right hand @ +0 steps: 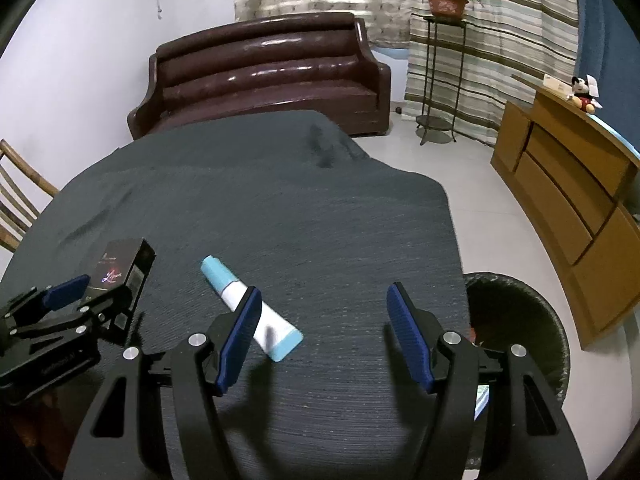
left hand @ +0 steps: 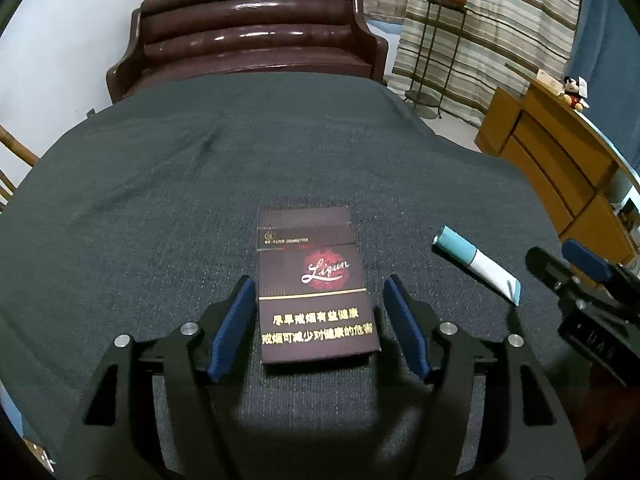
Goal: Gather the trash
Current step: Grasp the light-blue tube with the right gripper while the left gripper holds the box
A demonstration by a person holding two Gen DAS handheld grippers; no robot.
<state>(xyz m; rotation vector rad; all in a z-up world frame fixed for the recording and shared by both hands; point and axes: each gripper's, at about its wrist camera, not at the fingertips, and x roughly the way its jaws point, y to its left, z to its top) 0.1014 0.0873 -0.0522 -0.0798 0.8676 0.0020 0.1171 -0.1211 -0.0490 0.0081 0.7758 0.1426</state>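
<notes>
A dark cigarette pack (left hand: pixel 316 280) lies flat on the dark cloth of the table (left hand: pixel 200 168). My left gripper (left hand: pixel 319 280) is open and straddles the pack's near half, its blue pads (left hand: pixel 234 320) close beside the pack's edges without pressing on them. To the right lies a white tube with a teal cap (left hand: pixel 476 260). In the right wrist view the tube (right hand: pixel 218 276) runs under the left finger of my right gripper (right hand: pixel 323 288), which is open with only cloth between its fingers. The pack (right hand: pixel 120 268) and left gripper (right hand: pixel 92 292) show at the left there.
A round bin lined with a black bag (right hand: pixel 516 304) stands on the floor just off the table's right edge. Beyond the table are a brown leather sofa (right hand: pixel 264 76), a plant stand (right hand: pixel 440 80), a wooden cabinet (right hand: pixel 568 184) and a wooden chair (right hand: pixel 16 200).
</notes>
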